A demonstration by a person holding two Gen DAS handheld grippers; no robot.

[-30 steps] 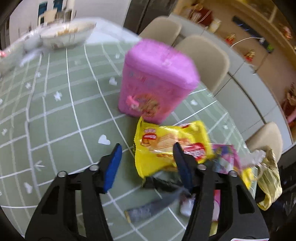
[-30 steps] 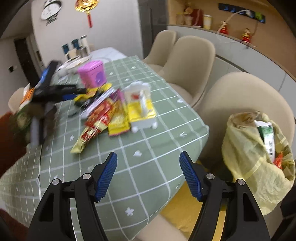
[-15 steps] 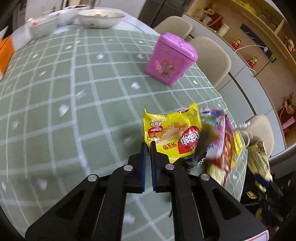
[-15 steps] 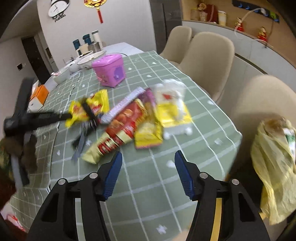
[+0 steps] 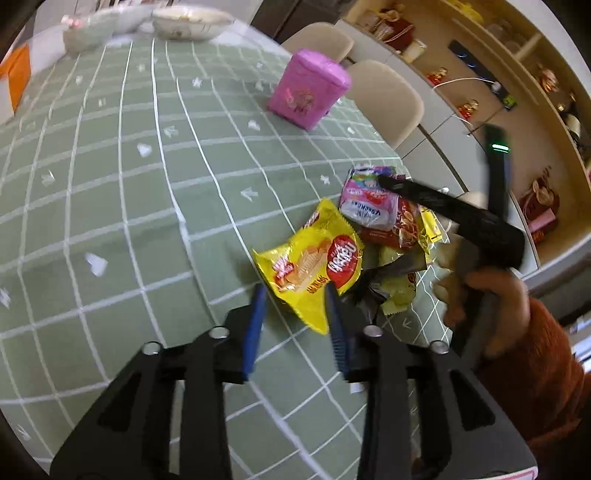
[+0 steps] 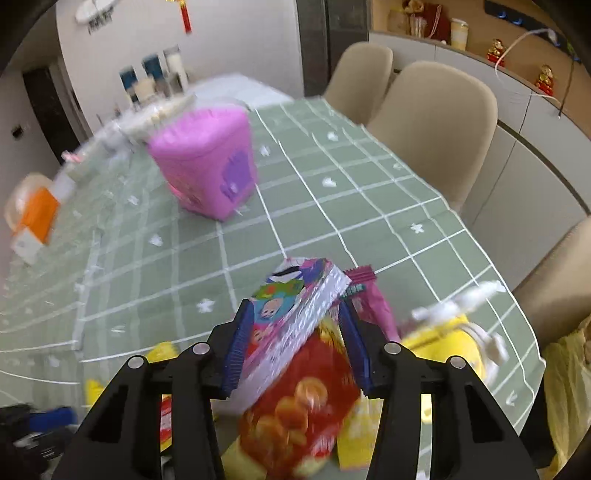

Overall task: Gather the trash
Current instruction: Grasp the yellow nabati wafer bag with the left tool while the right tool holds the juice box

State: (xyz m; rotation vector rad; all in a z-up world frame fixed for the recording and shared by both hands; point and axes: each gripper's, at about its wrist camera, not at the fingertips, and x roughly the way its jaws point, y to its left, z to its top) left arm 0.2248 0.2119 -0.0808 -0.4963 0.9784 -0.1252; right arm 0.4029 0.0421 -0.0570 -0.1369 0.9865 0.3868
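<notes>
A pile of snack wrappers lies near the table's right edge. In the left wrist view my left gripper (image 5: 295,325) is open, its blue fingers on either side of the near corner of a yellow biscuit packet (image 5: 314,269). Behind it lie a pink-and-white wrapper (image 5: 367,206) and a red packet (image 5: 399,229). My right gripper (image 5: 384,181) reaches over that pile from the right. In the right wrist view the right gripper (image 6: 295,332) is open around a silvery cartoon-printed wrapper (image 6: 291,314), above a red snack packet (image 6: 306,406). A yellow trash bag (image 6: 569,398) hangs at the far right.
A pink plastic box (image 5: 308,92) stands on the green checked tablecloth (image 5: 110,192); it also shows in the right wrist view (image 6: 207,166). Bowls (image 5: 192,22) and an orange box (image 5: 14,81) sit at the far end. Beige chairs (image 6: 439,122) line the right side.
My left gripper has opened and now straddles the yellow packet's corner. My right gripper has moved in from beyond the table edge down onto the wrapper pile.
</notes>
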